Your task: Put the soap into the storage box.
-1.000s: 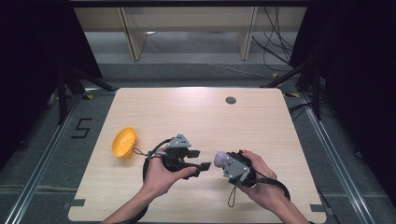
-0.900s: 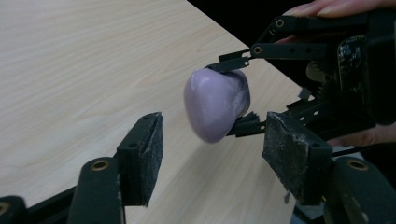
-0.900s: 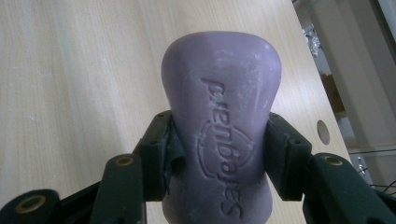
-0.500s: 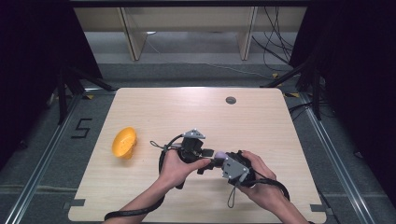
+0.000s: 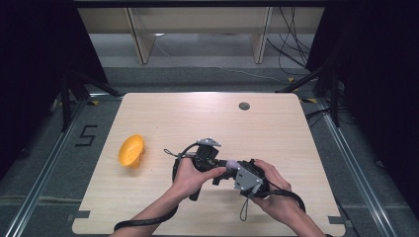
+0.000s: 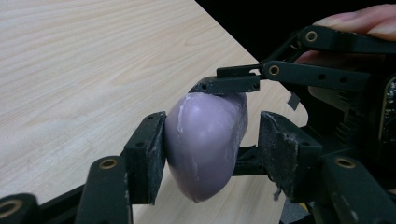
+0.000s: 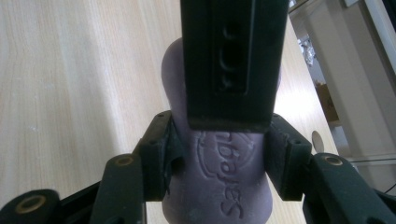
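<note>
Overhead: both tongs met mid-worktop [image 5: 163, 113]; yellow bowl [image 5: 131, 150] lies well apart at left. L-tongs view: left tongs [image 6: 212, 151], just closing, one pad touching purple toy [image 6: 205, 140], other apart. R-tongs view: right tongs [image 7: 217, 154] pinched on it.

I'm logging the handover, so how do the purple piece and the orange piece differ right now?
The purple piece sits between both tools near the table's middle; the orange piece lies alone toward the left edge. The purple one is off the table; the orange one rests on it. Both look smooth and rounded.
</note>
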The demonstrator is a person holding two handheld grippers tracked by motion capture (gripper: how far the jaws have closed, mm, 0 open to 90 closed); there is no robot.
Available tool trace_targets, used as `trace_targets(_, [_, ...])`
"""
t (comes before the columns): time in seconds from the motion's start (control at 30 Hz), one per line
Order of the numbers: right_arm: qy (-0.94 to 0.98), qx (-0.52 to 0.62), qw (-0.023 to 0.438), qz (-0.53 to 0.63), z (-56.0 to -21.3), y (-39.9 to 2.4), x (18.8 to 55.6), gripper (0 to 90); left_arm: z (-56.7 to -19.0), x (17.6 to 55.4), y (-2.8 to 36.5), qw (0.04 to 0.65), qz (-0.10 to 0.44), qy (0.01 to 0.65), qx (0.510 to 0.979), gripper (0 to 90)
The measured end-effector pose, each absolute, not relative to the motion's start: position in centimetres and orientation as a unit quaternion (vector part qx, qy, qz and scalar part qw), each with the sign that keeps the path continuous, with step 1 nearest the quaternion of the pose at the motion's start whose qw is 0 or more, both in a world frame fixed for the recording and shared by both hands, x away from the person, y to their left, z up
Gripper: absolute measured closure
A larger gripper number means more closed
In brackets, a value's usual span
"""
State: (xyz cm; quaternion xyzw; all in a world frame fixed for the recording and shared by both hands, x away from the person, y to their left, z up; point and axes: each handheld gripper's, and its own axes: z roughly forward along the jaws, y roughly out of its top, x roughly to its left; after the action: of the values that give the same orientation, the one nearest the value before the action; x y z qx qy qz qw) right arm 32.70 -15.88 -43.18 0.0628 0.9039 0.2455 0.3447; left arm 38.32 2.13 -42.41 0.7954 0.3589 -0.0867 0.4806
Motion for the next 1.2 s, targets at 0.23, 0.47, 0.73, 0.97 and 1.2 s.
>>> trace_targets(0.23, [0.902, 0.059, 0.346, 0.25, -43.14, -15.71, 32.63, 50.0, -42.75, 38.55, 2.21, 0.482, -0.103, 0.358, 0.793, 43.3])
trace_targets(0.47, [0.903, 0.074, 0.338, 0.254, -43.16, -15.53, 32.44, 50.0, -43.02, 38.65, 2.14, 0.478, -0.109, 0.363, 0.792, 44.3])
trace_targets(0.73, [0.903, 0.067, 0.34, 0.253, -43.19, -15.41, 32.38, 50.0, -43.25, 38.69, 1.97, 0.474, -0.108, 0.368, 0.792, 47.0])
trace_targets(0.97, [0.903, 0.043, 0.345, 0.254, -43.09, -15.3, 32.47, 50.0, -43.32, 38.8, 2.01, 0.47, -0.116, 0.363, 0.796, 48.9])
trace_targets(1.2, [0.901, 0.046, 0.35, 0.253, -43.23, -15.27, 32.41, 50.0, -43.17, 38.59, 1.98, 0.457, -0.106, 0.347, 0.812, 52.0])
